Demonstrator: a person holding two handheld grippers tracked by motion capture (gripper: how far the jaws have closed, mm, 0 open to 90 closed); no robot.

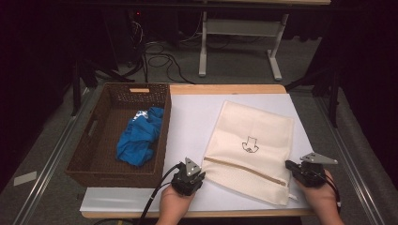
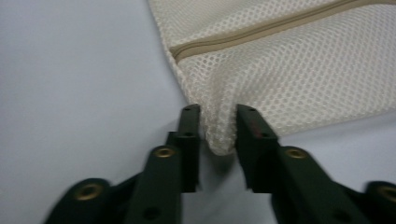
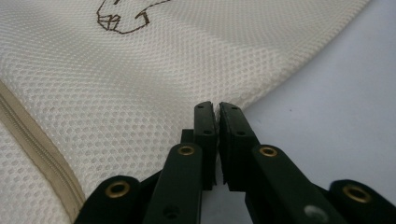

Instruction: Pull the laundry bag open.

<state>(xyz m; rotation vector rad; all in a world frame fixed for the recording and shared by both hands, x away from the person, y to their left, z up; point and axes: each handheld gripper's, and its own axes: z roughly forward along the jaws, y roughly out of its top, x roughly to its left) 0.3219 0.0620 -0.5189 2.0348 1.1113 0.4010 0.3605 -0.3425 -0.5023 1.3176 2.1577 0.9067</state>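
The cream mesh laundry bag (image 1: 251, 150) is lying flat on the white sheet (image 1: 187, 122) that covers the table, a bit right of the middle, turned at an angle with its zipper (image 1: 244, 169) running across the end nearest the person. There's a small dark line drawing (image 1: 249, 144) roughly in the centre of the bag.

The left gripper (image 1: 188, 179) sits at the bag's near left corner. In the left gripper view a bunched fold of mesh (image 2: 219, 126) stands up between the two black jaws, right at the corner below the zipper end (image 2: 177, 50) — the pads look like they're pinching it, though not squeezed hard.

The right gripper (image 1: 305, 172) is at the bag's right edge, near the other end of the zipper. In the right gripper view its jaws are pressed almost completely together right at the edge of the mesh (image 3: 140, 93). Whether any fabric is actually caught between them can't be told.

Off to the left, just beside the white sheet, a brown wicker basket (image 1: 94, 154) holds a crumpled blue cloth (image 1: 139, 136) — well apart from the bag.
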